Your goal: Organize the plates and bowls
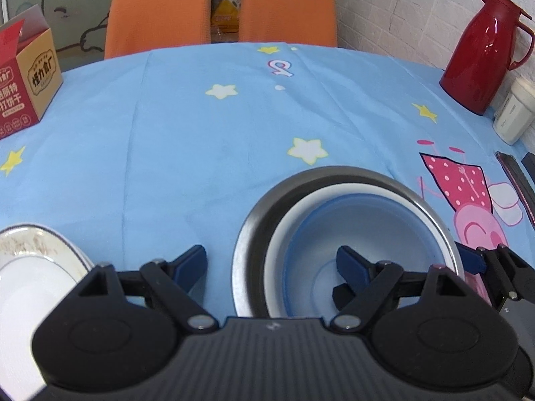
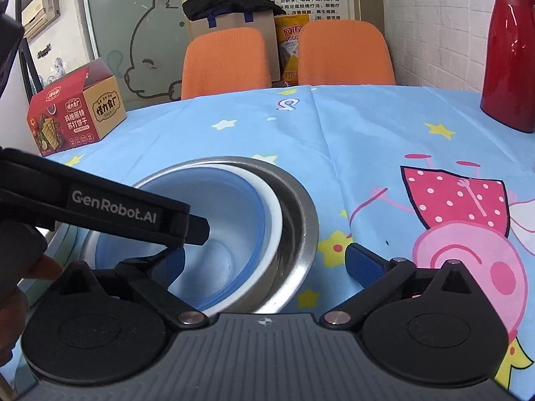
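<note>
A blue bowl sits nested in a white bowl, which sits in a steel bowl on the blue tablecloth. My left gripper is open, its jaws straddling the stack's left rim, one finger inside the blue bowl. Stacked white plates lie at the lower left. In the right wrist view the same stack shows: blue bowl, white bowl, steel bowl. My right gripper is open over the stack's right rim. The left gripper's body reaches over the bowl.
A red cracker box stands far left. A red thermos jug and a white jar stand far right. Dark flat items lie at the right edge. Two orange chairs stand behind the table.
</note>
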`<state>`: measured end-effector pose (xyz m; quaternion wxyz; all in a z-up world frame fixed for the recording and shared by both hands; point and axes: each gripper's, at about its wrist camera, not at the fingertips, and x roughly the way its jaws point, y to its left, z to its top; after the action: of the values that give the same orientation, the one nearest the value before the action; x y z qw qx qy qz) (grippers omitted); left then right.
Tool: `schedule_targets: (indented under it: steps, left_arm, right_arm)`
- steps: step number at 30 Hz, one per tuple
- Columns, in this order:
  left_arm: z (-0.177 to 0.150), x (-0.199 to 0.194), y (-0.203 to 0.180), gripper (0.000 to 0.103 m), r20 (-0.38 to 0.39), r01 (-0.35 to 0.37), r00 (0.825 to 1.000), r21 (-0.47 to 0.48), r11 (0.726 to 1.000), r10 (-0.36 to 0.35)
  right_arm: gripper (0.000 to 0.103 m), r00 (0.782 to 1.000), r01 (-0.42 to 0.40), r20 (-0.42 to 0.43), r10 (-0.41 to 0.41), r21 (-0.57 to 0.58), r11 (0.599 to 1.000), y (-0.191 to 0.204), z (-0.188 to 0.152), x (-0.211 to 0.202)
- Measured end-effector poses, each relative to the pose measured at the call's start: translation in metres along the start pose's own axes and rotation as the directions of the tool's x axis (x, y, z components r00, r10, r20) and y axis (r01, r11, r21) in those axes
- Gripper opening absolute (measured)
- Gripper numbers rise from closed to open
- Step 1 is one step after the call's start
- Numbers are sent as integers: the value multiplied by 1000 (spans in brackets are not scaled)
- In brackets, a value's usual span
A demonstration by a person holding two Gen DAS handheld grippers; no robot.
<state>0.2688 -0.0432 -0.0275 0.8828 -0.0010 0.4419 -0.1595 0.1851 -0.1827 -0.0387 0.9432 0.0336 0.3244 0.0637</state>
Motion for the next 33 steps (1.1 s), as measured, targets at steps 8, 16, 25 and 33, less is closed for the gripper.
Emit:
schedule_targets:
  steps: [8,16,25,33]
  left_arm:
    - [-2,-3,-7,68,16,47,999,27,999,-47]
    - [6,-28,-16,52,51,79,995,17,997,-80]
    - [29,-109,14,54,201,49,979,-37,998,-40]
    - [9,-164,85,56,245,-100,960,-143,985,133]
  right_arm:
    - [103,997,-71,7,71,4,997,0,0,-8]
    - [100,999,-35,34,37,-49,998,15,11,-32]
    - [102,985,-53,153,80,-173,983,61,60,-69]
    - [103,952,-215,157,263,-266,940,134,69,-63]
